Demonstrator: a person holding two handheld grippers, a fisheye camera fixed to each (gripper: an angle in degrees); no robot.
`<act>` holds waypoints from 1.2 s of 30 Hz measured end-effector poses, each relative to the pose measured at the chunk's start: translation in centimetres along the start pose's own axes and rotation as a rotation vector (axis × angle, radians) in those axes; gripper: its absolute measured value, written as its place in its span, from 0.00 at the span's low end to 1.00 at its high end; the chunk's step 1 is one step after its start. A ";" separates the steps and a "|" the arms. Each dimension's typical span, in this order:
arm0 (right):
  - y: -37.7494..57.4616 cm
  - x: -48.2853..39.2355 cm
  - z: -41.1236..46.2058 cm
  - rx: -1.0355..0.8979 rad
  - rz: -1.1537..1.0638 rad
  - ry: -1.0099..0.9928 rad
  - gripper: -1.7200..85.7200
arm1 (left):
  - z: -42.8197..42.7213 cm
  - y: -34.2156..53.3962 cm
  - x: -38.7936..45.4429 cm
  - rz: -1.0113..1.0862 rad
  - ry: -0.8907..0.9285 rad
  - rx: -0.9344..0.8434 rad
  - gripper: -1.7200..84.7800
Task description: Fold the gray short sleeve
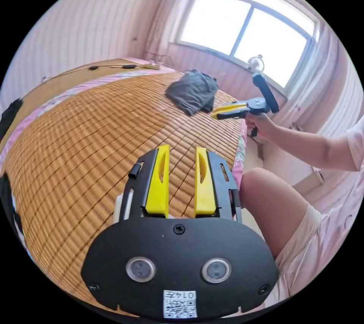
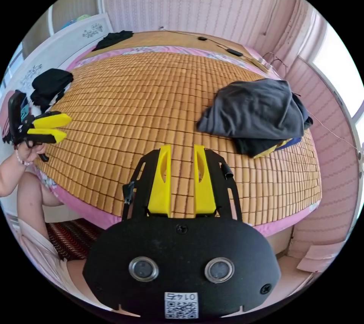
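The gray short sleeve (image 1: pixel 191 92) lies crumpled in a heap on the bamboo mat (image 1: pixel 94 138), near the bed's window-side edge. In the right gripper view the shirt (image 2: pixel 254 111) rests on darker garments, with a bit of yellow cloth under it. My left gripper (image 1: pixel 182 148) hovers open over bare mat, well short of the shirt. My right gripper (image 2: pixel 182 146) is open too, a short way from the heap. A hand holds the right gripper (image 1: pixel 214 114) close beside the shirt. The left gripper (image 2: pixel 67 126) shows at the bed's edge, jaws apart.
The mat (image 2: pixel 151 92) covers a bed with a pink sheet edge (image 2: pixel 87 210). Black clothes (image 2: pixel 51 83) lie on a white board beside the bed, and another dark piece (image 2: pixel 113 37) at the headboard. Cables (image 1: pixel 113 66) run along the wooden board. A person's knee (image 1: pixel 265 195) is beside the bed.
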State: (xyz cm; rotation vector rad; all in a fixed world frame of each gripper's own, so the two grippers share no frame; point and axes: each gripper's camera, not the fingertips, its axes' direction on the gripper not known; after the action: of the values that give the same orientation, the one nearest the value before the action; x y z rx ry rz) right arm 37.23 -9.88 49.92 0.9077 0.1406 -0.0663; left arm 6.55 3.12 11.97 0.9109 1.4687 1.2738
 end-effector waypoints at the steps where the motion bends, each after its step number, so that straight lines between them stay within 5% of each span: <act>1: -0.7 1.3 0.4 0.000 0.006 0.016 0.12 | 2.6 -2.0 0.6 0.051 0.021 -0.019 0.14; 12: -6.6 9.3 7.5 -0.138 0.089 -0.014 0.14 | 24.0 -15.8 1.4 0.097 0.073 -0.218 0.15; 18: -5.3 10.4 4.0 -0.102 0.026 -0.083 0.05 | 26.4 -16.5 1.7 0.100 -0.009 -0.321 0.02; 29: -1.1 -7.2 -4.6 -0.010 -0.297 -0.505 0.04 | 1.8 -0.1 -3.2 -0.116 -0.069 -0.136 0.01; 36: -4.6 -13.4 -8.3 0.008 -0.260 -0.767 0.03 | -12.1 9.0 -3.8 -0.273 -0.230 0.013 0.01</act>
State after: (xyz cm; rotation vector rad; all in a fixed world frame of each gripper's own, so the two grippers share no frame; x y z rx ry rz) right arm 22.66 -6.19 43.33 0.8137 -0.4572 -0.6468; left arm -4.54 -2.18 21.55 0.8047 1.3665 0.9294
